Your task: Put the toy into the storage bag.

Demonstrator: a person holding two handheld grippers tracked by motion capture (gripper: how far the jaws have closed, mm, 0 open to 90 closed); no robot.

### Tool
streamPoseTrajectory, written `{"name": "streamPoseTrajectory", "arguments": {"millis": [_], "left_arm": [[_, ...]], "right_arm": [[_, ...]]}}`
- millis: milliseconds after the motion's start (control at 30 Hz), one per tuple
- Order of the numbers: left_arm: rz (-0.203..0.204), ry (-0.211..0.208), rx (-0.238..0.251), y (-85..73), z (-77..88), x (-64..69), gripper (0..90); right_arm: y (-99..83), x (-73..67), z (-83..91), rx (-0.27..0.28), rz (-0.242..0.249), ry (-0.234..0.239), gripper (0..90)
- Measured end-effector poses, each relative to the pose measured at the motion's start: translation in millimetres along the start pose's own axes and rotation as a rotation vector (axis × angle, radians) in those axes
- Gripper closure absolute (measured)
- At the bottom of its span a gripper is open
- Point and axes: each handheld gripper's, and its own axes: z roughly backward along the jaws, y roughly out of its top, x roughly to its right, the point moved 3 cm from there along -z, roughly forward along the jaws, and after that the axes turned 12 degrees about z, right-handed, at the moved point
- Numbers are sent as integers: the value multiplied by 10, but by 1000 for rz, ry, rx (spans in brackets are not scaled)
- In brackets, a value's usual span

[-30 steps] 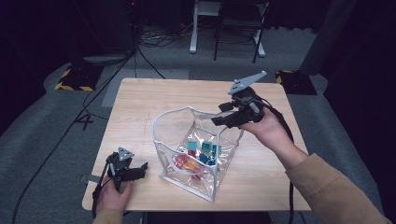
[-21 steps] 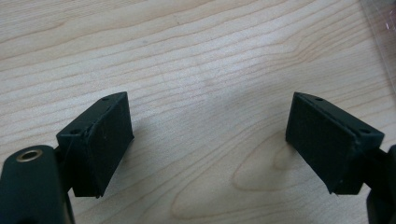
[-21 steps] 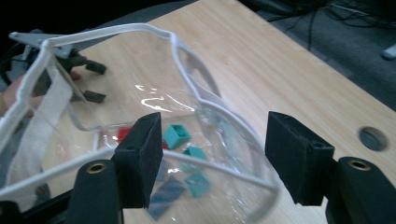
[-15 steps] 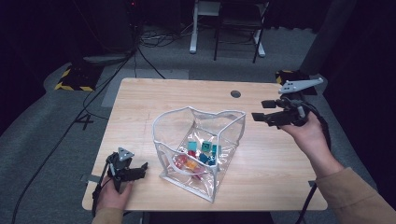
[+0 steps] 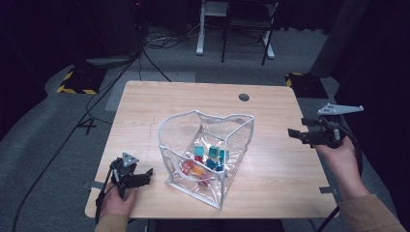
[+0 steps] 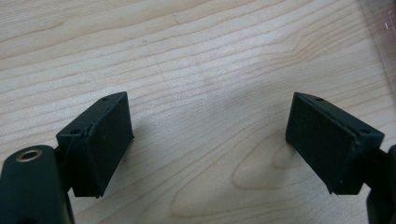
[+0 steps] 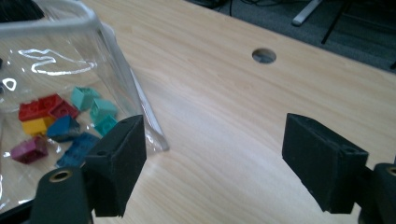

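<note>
Right now right gripper (image 7: 212, 161) jaws stood wide apart, having just been opening, nothing between them, bare table (image 7: 224, 107) beneath. Clear bag (image 7: 70, 60) lay just beside its left jaw, coloured blocks (image 7: 60, 123) inside. Left gripper (image 6: 208, 142) jaws also spread wide, empty, over bare wood. From above: bag (image 5: 205, 150) sat mid-table, open top up; right gripper (image 5: 296, 135) off table's right edge, well apart from bag; left gripper (image 5: 147, 174) near front-left corner.

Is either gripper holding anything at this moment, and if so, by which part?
Nothing is held. The left gripper and the right gripper both stand open over bare table, apart from the clear pouch.
</note>
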Motion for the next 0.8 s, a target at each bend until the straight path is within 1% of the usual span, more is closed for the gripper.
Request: {"name": "streamPoseTrajectory", "arguments": {"millis": [33, 67, 100, 167, 200, 233, 267, 300, 333, 367, 400, 433, 467, 500, 567, 633, 667, 700, 733, 767, 800], "left_arm": [[1, -1, 1, -1, 0, 1, 150], [1, -1, 1, -1, 0, 1, 150], [1, 0, -1, -1, 1, 1, 150], [1, 0, -1, -1, 1, 1, 150], [1, 0, 0, -1, 0, 2, 150], [2, 0, 0, -1, 0, 2, 150], [1, 0, 0, -1, 0, 2, 150], [1, 0, 0, -1, 0, 2, 150], [0, 1, 1, 0, 0, 1, 150], [0, 1, 1, 0, 0, 1, 150], [1, 0, -1, -1, 0, 2, 150], [2, 0, 0, -1, 0, 2, 150], [2, 0, 0, -1, 0, 2, 150], [1, 0, -1, -1, 1, 1, 150], [1, 0, 0, -1, 0, 2, 150], [1, 0, -1, -1, 1, 1, 150], [1, 0, -1, -1, 1, 1, 150], [1, 0, 0, -1, 0, 2, 150], [1, 0, 0, -1, 0, 2, 150], [1, 0, -1, -1, 1, 1, 150], [1, 0, -1, -1, 1, 1, 150]], "right_arm": [[-136, 9, -21, -30, -12, 11, 222], [-136, 9, -21, -30, -12, 11, 222], [-274, 13, -52, -60, -31, 32, 219], [-407, 14, -73, -73, -43, 17, 216], [-407, 14, -73, -73, -43, 17, 216], [-542, 17, -104, -82, -56, 9, 214], [-608, 16, -122, -83, -63, 6, 214], [-608, 16, -122, -83, -63, 6, 214], [-742, 10, -168, -91, -76, 6, 214], [-742, 10, -168, -91, -76, 6, 214], [-875, -1, -221, -97, -97, 8, 214], [-941, -7, -249, -100, -103, 11, 215], [-941, -7, -249, -100, -103, 11, 215], [-1063, -28, -302, -108, -111, 11, 219], [-1178, -53, -353, -115, -99, -2, 223], [-1291, -76, -409, -119, -103, -2, 224], [-1291, -76, -409, -119, -103, -2, 224], [-1396, -106, -465, -126, -108, -2, 224], [-1396, -106, -465, -126, -108, -2, 224], [-1484, -136, -512, -127, -95, -18, 225], [-1520, -150, -531, -123, -90, -22, 226]]}}
